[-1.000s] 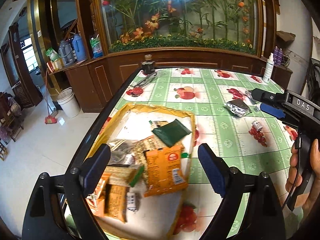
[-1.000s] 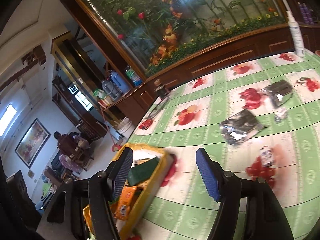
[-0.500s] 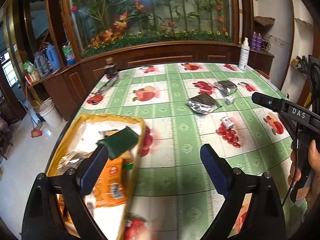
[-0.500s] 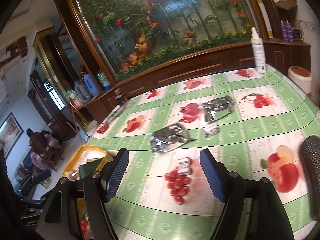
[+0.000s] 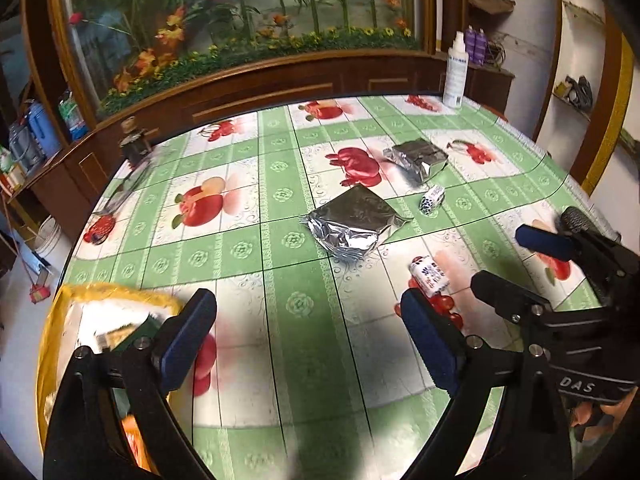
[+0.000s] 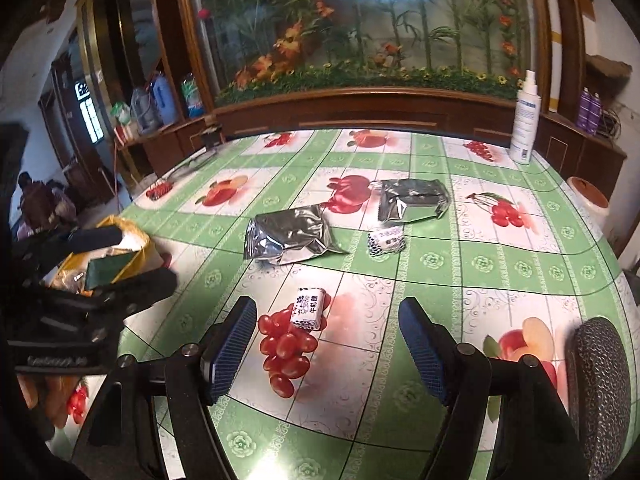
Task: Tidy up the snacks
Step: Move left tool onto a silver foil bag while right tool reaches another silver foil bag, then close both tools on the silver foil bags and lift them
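Note:
A yellow tray (image 5: 52, 340) holding several snack packets sits at the table's left edge, also seen as the tray (image 6: 138, 240) in the right wrist view. Two silver foil packets (image 6: 290, 236) (image 6: 412, 200) and two small white-and-blue candy packets (image 6: 308, 306) (image 6: 386, 240) lie on the green fruit-print tablecloth. My right gripper (image 6: 328, 344) is open and empty, and the nearer candy packet lies just beyond its tips. My left gripper (image 5: 308, 336) is open and empty over bare cloth, right of the tray. The nearer foil packet (image 5: 354, 220) lies ahead of it.
A white spray bottle (image 6: 524, 120) stands at the table's far right edge. A small dark object (image 5: 134, 144) sits at the far left. A black textured round thing (image 6: 596, 392) is by the near right edge. A person (image 6: 36, 204) sits in the background.
The left gripper has swung right, from over the tray to the table's middle. The right gripper has turned right and sunk toward the near candy packet. Both have stayed open.

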`<state>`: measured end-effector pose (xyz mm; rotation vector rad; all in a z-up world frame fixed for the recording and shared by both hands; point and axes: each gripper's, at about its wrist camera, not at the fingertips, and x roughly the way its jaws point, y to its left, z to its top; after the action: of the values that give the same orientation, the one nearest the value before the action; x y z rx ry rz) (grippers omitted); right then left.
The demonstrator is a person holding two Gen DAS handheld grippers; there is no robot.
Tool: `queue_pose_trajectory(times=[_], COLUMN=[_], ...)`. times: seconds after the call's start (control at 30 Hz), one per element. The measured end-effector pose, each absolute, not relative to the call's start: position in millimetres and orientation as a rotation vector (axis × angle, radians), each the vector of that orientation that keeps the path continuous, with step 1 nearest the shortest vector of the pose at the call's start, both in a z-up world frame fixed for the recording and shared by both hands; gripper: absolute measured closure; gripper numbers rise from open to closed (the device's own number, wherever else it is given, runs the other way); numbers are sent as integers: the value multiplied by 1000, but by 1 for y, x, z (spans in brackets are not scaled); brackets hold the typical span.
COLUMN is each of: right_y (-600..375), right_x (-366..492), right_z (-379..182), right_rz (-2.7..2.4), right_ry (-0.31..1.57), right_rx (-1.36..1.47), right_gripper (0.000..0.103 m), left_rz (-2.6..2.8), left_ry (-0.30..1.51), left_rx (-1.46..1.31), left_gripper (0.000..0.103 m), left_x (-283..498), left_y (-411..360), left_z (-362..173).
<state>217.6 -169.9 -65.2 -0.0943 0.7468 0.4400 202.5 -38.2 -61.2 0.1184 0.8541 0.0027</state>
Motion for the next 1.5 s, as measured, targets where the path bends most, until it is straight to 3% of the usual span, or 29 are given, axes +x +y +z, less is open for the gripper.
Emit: queue_pose_trajectory(times=[0.57, 0.67, 0.97, 1.17, 1.3, 1.5], right_y=[-189, -189, -174, -171, -169, -169], right_x=[331, 349, 382, 414, 415, 410], right_z=[-79, -85, -84, -110, -113, -113], right_rz=[305, 308, 329, 358, 368, 371], right_ry=[803, 838, 805, 933, 924, 900], right_rx=[-86, -89, -193, -192, -201, -203], right_gripper=[29, 26, 5, 5, 5, 22], left_rz=[-80, -97, -128, -132, -135, -162], left_ry=[933, 936, 931, 955, 952, 949], left_rx=[156, 175, 205, 198, 169, 118], left_gripper=[9, 9, 9, 9, 9, 9], left_x=[287, 294, 310, 321, 327, 330], left_y=[-50, -55, -59, -56, -55, -56], left_z=[-102, -106, -109, -118, -119, -121])
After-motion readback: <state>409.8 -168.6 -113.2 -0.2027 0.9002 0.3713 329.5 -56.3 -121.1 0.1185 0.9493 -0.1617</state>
